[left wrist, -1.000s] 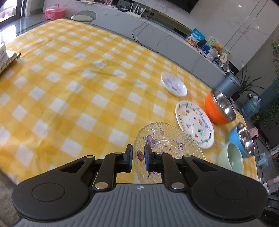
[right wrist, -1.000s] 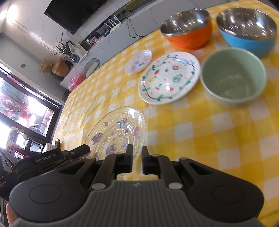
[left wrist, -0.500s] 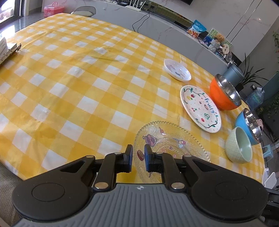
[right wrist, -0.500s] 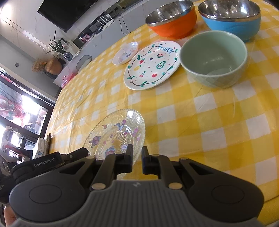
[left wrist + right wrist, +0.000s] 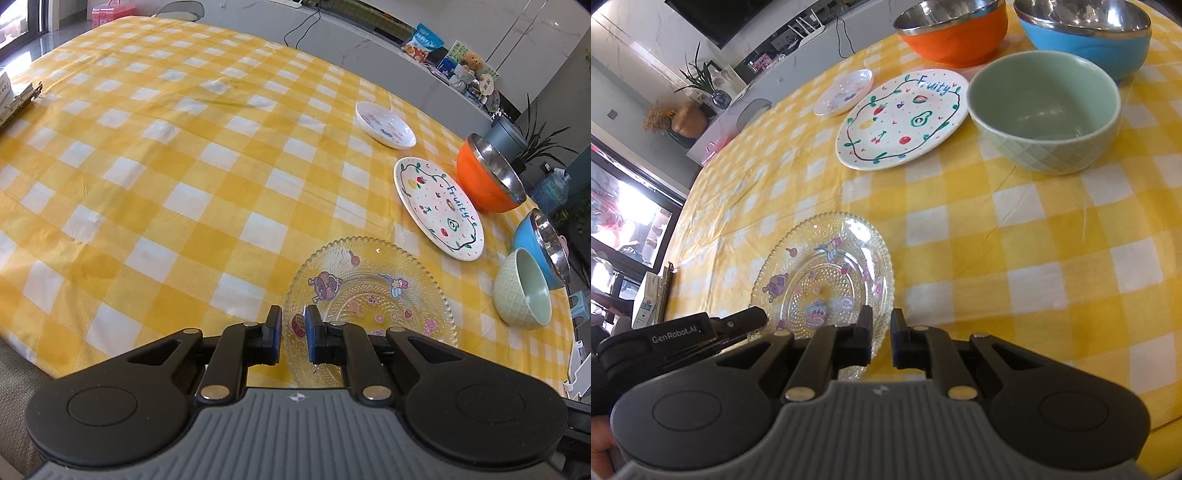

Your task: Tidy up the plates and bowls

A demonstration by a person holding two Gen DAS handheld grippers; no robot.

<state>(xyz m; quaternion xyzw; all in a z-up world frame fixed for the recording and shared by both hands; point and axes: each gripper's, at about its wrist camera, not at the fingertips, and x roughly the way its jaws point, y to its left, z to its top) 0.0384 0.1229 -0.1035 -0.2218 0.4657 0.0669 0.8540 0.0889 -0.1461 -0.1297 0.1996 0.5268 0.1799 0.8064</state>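
1. Nearest, the left gripper [image 5: 293, 330] and right gripper [image 5: 881, 338] hang at the near table edge, each with its jaws narrow, only a slim gap between them, and holding nothing.
2. Just past them lies the clear glass plate [image 5: 373, 295] with cartoon stickers, flat on the yellow checked tablecloth [image 5: 184, 166]. It looks like the first piece to gather; the jaws need widening, then a pinch on its near beaded rim.
3. Farther right sit the "Fruity" plate [image 5: 437, 206] and the green bowl [image 5: 1043, 110].
4. Farthest are the small white plate [image 5: 384, 125], orange bowl [image 5: 487, 175] and blue bowl [image 5: 1086, 37].
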